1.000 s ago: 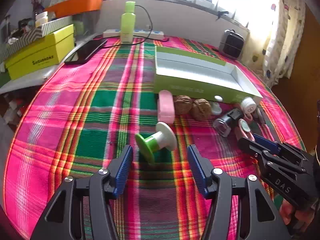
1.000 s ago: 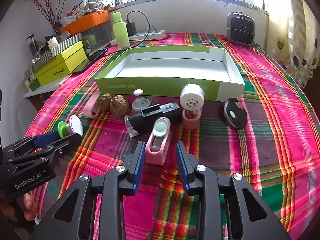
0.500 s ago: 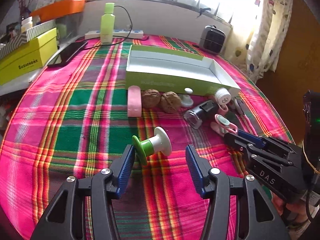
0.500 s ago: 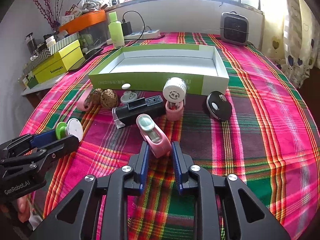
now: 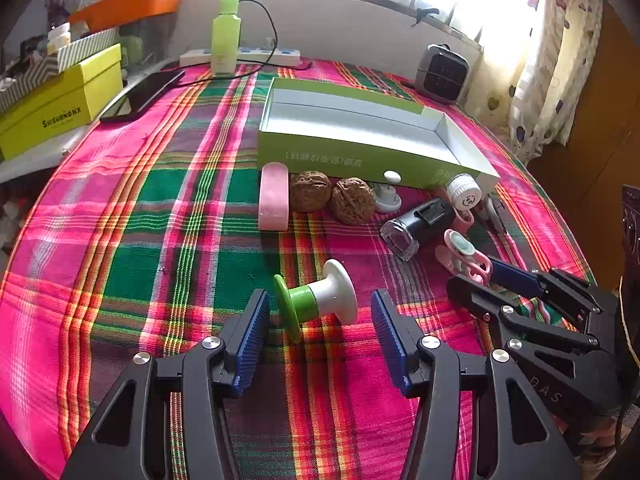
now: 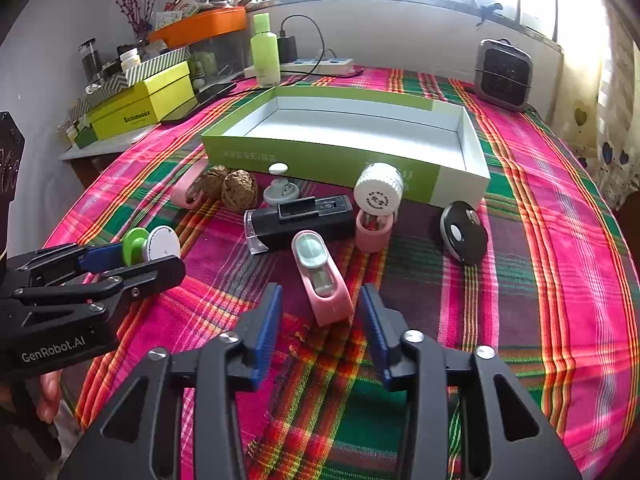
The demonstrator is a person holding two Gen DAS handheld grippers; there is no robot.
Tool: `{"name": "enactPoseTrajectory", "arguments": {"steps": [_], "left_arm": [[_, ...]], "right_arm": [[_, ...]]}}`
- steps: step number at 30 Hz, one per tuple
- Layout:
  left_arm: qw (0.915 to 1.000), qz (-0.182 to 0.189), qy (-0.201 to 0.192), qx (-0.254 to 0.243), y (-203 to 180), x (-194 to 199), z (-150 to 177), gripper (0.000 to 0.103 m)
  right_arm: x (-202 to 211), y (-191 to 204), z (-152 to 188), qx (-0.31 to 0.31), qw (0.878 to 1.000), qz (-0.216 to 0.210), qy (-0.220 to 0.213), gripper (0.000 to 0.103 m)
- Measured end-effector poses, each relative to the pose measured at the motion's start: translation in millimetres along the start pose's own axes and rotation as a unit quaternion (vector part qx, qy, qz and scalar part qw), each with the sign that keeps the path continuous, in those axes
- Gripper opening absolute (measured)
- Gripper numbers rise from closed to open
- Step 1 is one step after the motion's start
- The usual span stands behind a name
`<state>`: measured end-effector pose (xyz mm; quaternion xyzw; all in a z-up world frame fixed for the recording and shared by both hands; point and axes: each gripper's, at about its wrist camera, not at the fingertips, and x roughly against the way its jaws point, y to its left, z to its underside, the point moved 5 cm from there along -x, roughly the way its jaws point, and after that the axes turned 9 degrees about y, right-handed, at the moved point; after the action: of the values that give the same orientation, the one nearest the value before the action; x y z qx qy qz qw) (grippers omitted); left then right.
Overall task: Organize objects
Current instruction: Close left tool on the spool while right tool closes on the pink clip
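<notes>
Right wrist view: right gripper (image 6: 320, 320) jaws, just opening, straddle the pink dispenser (image 6: 323, 284) without gripping it

Green-and-white plastic spool (image 5: 316, 304), lying on its side on plaid tablecloth (image 5: 160, 216) near the table's front edge, between left gripper's (image 5: 318, 328) open blue-padded jaws, untouched.

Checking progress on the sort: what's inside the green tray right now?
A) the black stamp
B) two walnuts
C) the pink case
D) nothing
D: the green tray shows only its bare white floor; the walnuts, pink case and black stamp all lie on the cloth in front of it.
</notes>
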<state>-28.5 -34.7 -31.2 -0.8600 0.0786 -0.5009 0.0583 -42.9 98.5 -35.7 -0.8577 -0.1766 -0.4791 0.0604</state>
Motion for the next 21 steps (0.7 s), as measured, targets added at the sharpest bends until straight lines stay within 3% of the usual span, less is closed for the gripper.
{"name": "enactPoseTrajectory", "arguments": {"steps": [9, 15, 21], "left_arm": [[1.0000, -0.007, -0.005, 0.005, 0.6, 0.0, -0.9, 0.052], [0.9997, -0.010, -0.006, 0.024, 9.1, 0.6, -2.7, 0.036], [0.9995, -0.004, -0.007, 0.031, 11.4, 0.5, -3.7, 0.034]], "right_arm": [[-5.4, 3.0, -5.4, 0.015, 1.000, 0.016, 0.004, 0.045], [-3.9, 0.3, -5.0, 0.009, 1.000, 0.017, 0.003, 0.044], [-2.7, -3.9, -4.5, 0.000, 1.000, 0.026, 0.001, 0.034]]}}
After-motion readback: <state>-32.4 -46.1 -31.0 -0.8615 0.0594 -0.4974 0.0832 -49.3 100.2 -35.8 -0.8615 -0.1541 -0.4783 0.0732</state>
